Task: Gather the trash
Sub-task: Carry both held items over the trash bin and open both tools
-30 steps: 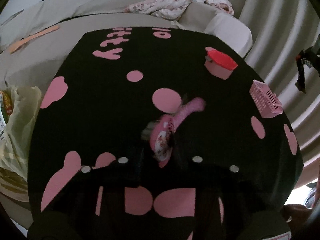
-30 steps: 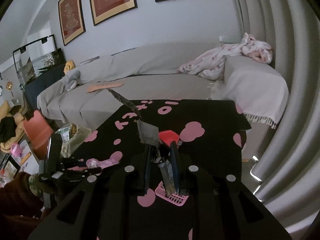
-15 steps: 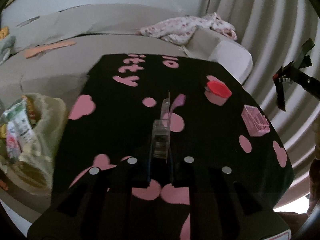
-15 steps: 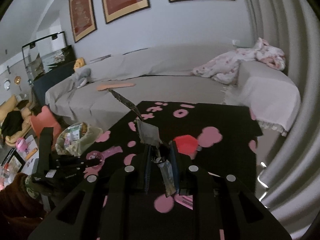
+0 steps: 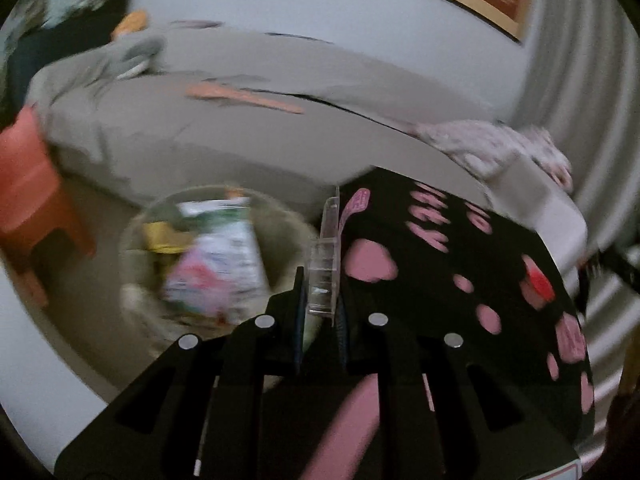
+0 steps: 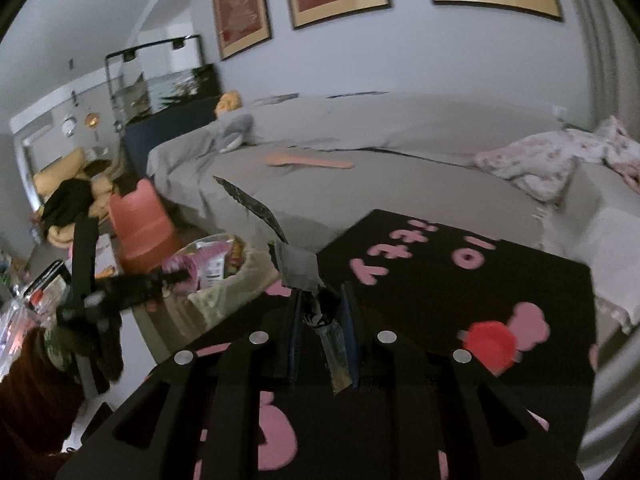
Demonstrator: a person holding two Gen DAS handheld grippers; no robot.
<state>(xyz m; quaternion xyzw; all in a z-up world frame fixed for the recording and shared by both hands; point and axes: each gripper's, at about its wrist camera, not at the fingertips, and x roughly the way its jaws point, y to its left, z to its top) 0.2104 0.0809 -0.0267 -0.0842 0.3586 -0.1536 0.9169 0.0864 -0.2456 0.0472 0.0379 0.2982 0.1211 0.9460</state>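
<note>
My left gripper (image 5: 320,304) is shut on a clear plastic package with a pink card (image 5: 326,256) and holds it just right of the trash bin (image 5: 208,264), a pale-bagged bin full of wrappers beside the table. My right gripper (image 6: 320,320) is shut on a dark crumpled foil wrapper (image 6: 296,268) above the left edge of the black table with pink shapes (image 6: 460,292). The bin also shows in the right wrist view (image 6: 224,280), left of my right gripper, with the left gripper (image 6: 176,278) reaching over it.
A red-lidded pink container (image 6: 490,344) stands on the table at the right. A grey sofa (image 6: 360,168) runs behind the table. An orange stool (image 6: 140,224) stands beyond the bin. Grey curtains (image 5: 580,92) hang at the right.
My left gripper has lifted the clear package off the table and swung left to the bin. My right gripper has also moved left with its wrapper.
</note>
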